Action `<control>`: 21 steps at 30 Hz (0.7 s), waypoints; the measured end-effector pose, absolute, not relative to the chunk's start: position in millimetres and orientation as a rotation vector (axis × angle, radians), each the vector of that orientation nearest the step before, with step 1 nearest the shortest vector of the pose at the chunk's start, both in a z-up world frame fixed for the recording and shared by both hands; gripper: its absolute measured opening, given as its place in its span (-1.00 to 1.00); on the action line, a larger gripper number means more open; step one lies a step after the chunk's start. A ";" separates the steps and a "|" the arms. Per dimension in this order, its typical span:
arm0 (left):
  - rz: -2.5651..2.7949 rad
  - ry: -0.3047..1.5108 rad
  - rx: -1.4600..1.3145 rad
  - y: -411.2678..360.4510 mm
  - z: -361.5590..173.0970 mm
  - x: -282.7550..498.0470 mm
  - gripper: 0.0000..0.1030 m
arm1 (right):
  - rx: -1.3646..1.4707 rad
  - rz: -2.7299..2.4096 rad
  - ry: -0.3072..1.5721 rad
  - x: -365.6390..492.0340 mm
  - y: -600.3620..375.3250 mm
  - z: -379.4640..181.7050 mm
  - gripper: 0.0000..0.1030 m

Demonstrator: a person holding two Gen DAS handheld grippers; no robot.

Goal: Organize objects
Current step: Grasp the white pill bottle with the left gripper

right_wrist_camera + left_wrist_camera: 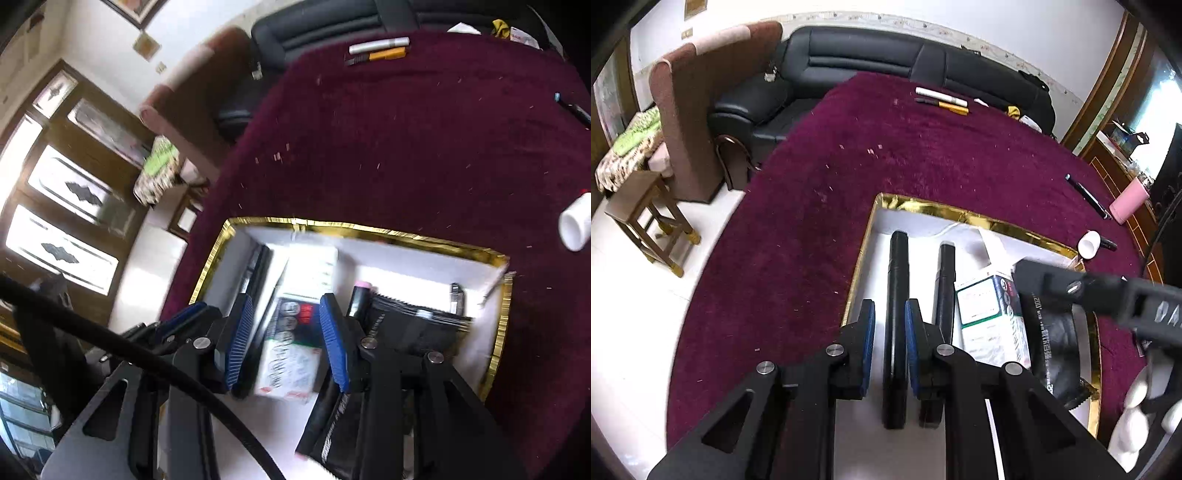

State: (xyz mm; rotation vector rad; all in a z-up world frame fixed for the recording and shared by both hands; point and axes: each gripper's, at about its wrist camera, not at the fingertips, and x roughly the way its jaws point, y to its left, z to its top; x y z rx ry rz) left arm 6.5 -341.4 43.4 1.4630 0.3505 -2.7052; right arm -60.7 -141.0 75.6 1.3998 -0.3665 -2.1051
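Left gripper (890, 325) over the box (866, 236), jaws narrow, blue pads on either side of a black marker (897, 280). Marker lying on the white box floor near the left wall, long axis straight ahead along the fingers, cap end pointing to the far wall. Whether the pads press the marker or merely flank it: cannot tell from the left wrist view; reads most likely as a marker just being set down or about to be lifted. Second black marker (945, 273) just beside the first, parallel to it.

Right gripper (286, 332) also above the box, jaws partly apart, straddling a white carton (290, 358) with red and green print; pads not seen touching it, nothing held. Black pouch (410, 328) lying to the right of the carton, under the right finger.

Still out on the maroon desk (923, 155): white, black and yellow pens (942, 99) at the far edge, a dark pen (1087, 195) and a white cap (1089, 243) to the right, well apart from the box. Right gripper nearer to the cap and dark pen; far pens roughly ahead of both, long axes crosswise to the fingers, so a wrist turn likely needed.
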 end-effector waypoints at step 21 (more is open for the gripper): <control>-3.043 0.103 1.567 -132.7 105.1 11.7 -0.44 | 1.062 -2.470 -0.641 43.6 157.4 132.3 0.08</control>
